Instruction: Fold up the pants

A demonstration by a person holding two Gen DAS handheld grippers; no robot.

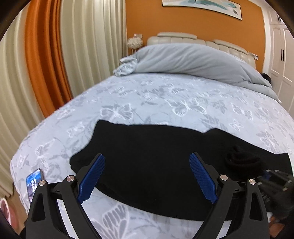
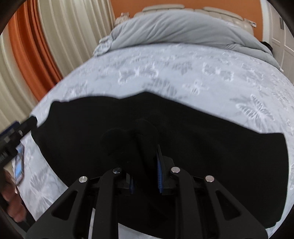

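Left gripper (image 1: 147, 176), seen from its own wrist camera, hangs with its two blue-padded fingers (image 1: 91, 178) spread wide apart and nothing between them, above the near edge of one pair of black pants (image 1: 156, 160). These pants lie flat across the near part of the bed sheet (image 1: 165, 97), a pale blue sheet printed with butterflies. One bunch of the black fabric rises at the right, where the right gripper (image 1: 273, 182) enters, blurred. One phone (image 1: 34, 182) with a lit screen lies on the sheet at the left, apart from the pants. Beyond: one grey-blue duvet (image 1: 193, 60) heaped at the headboard (image 1: 176, 37), one bedside lamp (image 1: 135, 42), orange and cream curtains (image 1: 46, 60), one framed picture (image 1: 202, 7).

Right wrist view: right gripper (image 2: 145, 165) is clamped on a raised fold of the pants (image 2: 211, 137), the cloth hiding most of both blue pads (image 2: 159, 176). Only this view shows that grip closely. The left gripper (image 2: 16, 136) appears at the left edge, above the phone (image 2: 19, 169); a hand (image 2: 12, 202) shows below it.
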